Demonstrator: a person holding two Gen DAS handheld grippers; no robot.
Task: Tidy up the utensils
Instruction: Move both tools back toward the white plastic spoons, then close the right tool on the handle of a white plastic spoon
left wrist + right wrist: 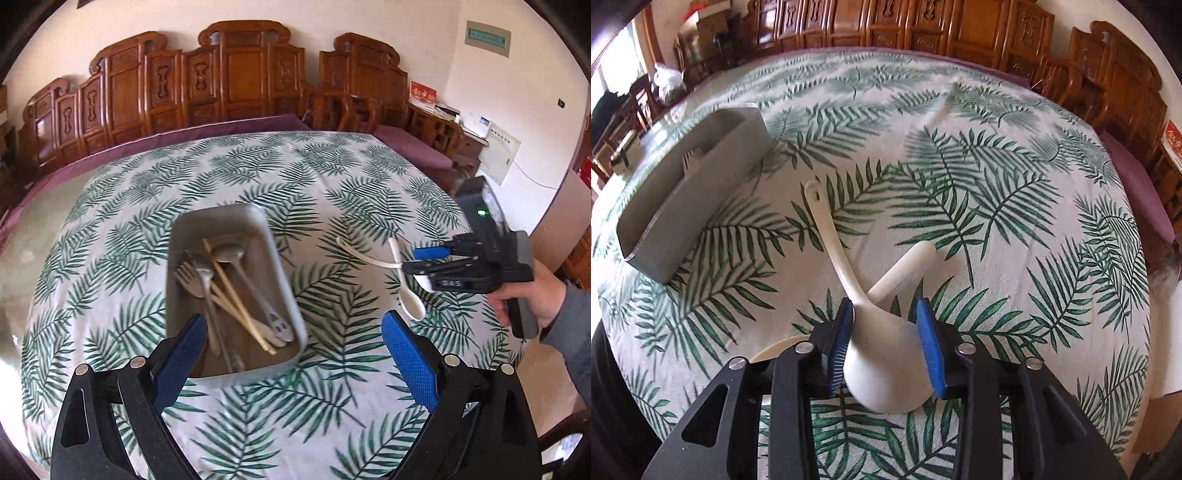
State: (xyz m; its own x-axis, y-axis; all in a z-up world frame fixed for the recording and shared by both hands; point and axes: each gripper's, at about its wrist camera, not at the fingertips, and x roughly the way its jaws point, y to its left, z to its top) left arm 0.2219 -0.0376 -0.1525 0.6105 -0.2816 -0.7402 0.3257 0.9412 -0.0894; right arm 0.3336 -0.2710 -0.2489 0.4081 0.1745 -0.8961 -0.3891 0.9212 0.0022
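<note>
A grey tray (221, 214) sits on the leaf-print tablecloth and holds metal spoons (229, 254), forks (188, 277) and chopsticks (236, 295). My left gripper (293, 321) hangs open and wide over the tray's near end, holding nothing. Right of the tray, two white plastic spoons lie crossed. The long-handled ladle (882, 365) has its bowl between the blue pads of my right gripper (883, 305), which is open, its pads close beside the bowl. The shorter spoon (905, 267) passes under the ladle. The left wrist view shows the right gripper (412, 259) over the white spoons (412, 302).
The grey tray (694, 192) stands to the left in the right wrist view. A person's hand (535, 295) holds the right gripper. A carved wooden bench (240, 81) with a purple cushion runs behind the table. The tablecloth (332, 166) covers the table to its edges.
</note>
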